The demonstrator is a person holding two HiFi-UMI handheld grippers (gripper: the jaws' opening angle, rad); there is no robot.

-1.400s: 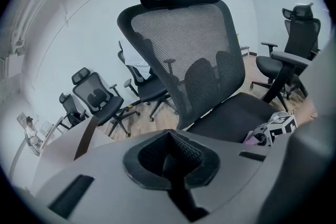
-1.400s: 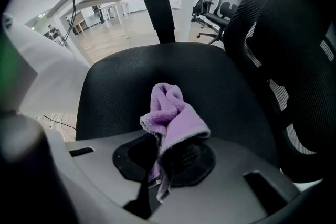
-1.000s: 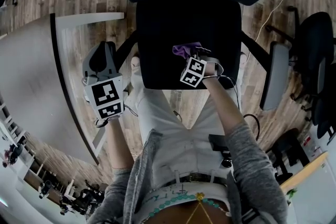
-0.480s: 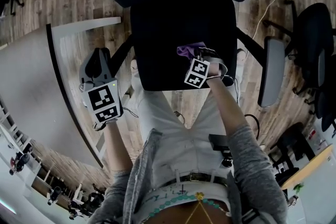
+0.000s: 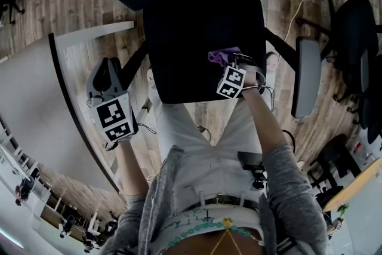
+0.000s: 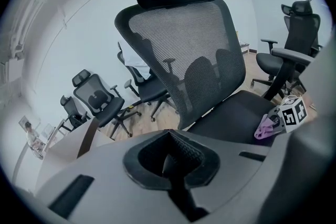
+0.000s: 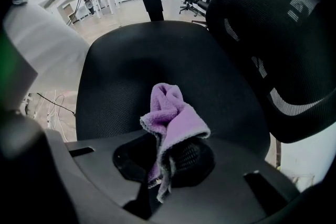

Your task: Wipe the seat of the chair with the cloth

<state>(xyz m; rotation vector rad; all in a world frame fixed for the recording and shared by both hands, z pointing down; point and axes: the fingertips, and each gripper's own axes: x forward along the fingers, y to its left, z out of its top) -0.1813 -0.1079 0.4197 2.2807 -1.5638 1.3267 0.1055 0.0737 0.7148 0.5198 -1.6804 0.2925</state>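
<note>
Right gripper [image 7: 164, 162] has the purple cloth [image 7: 172, 113] pinched in its jaws, bunched up just ahead of them over the chair seat [image 7: 157, 55]. Left gripper [image 6: 170, 165] is out beside the chair, jaws closed on nothing.

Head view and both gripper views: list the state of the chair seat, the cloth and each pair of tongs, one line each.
chair seat: level, with the cloth over its front part.
purple cloth: bunched up, pinched at one end.
right tongs: shut on the purple cloth, at the seat's front.
left tongs: shut, empty, held off to the side of the chair.
</note>
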